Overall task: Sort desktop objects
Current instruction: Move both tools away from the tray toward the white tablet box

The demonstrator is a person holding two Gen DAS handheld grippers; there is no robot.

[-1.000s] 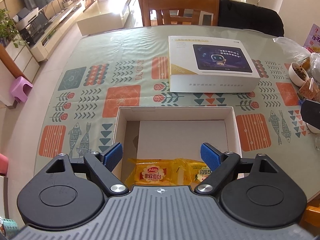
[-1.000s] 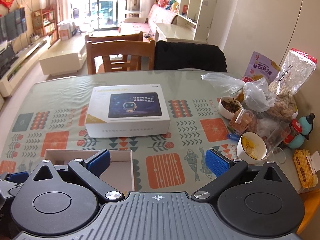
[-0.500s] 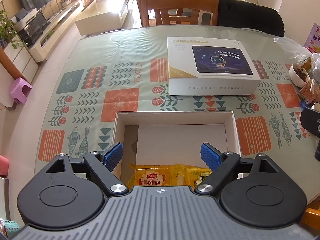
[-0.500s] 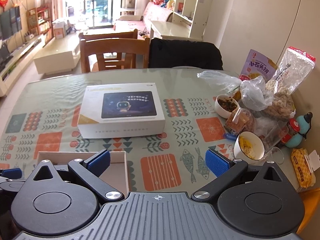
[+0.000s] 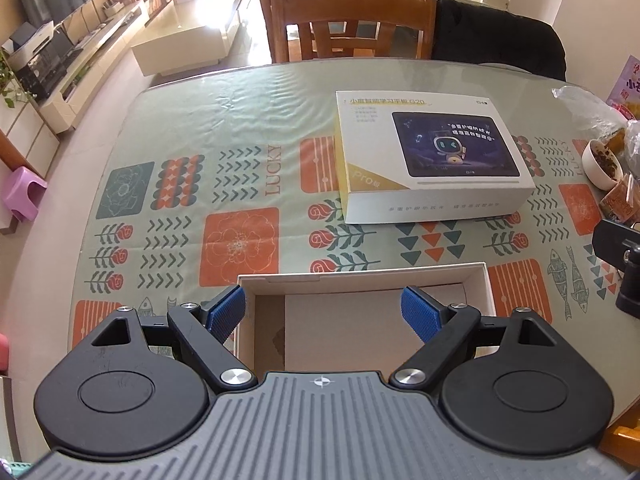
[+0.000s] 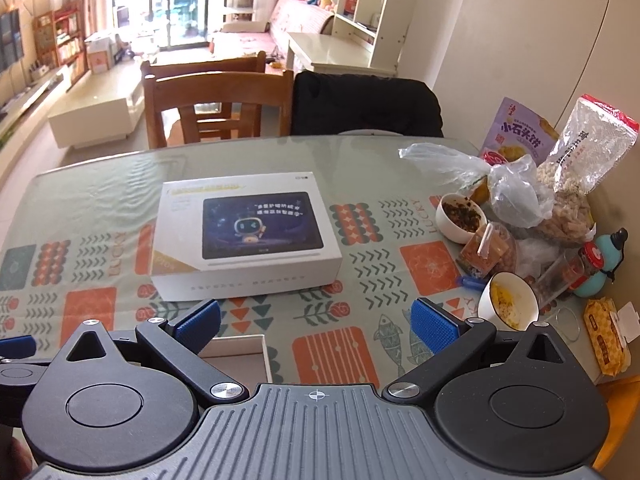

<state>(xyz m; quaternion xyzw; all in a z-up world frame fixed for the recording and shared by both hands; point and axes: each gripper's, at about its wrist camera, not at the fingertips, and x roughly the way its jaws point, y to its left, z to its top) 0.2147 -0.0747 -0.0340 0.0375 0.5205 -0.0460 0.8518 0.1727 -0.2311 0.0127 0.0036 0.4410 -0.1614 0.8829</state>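
Glossy patterned tablecloth [image 5: 240, 184] under a shallow rectangular cardboard tray [image 5: 360, 276]; left tongs [image 5: 325, 312] and right tongs [image 6: 316, 322] both wide apart, empty.

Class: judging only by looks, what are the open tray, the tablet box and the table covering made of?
Open tray: matte cardboard, with thin raw-edged walls. Tablet box: smooth printed card, faint sheen. Table covering: printed cloth, probably under glass or clear plastic, given the glare.

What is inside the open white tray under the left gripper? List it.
The open white tray shows only a bare cardboard floor. Its near end is covered by the left gripper, so anything there stays unseen.
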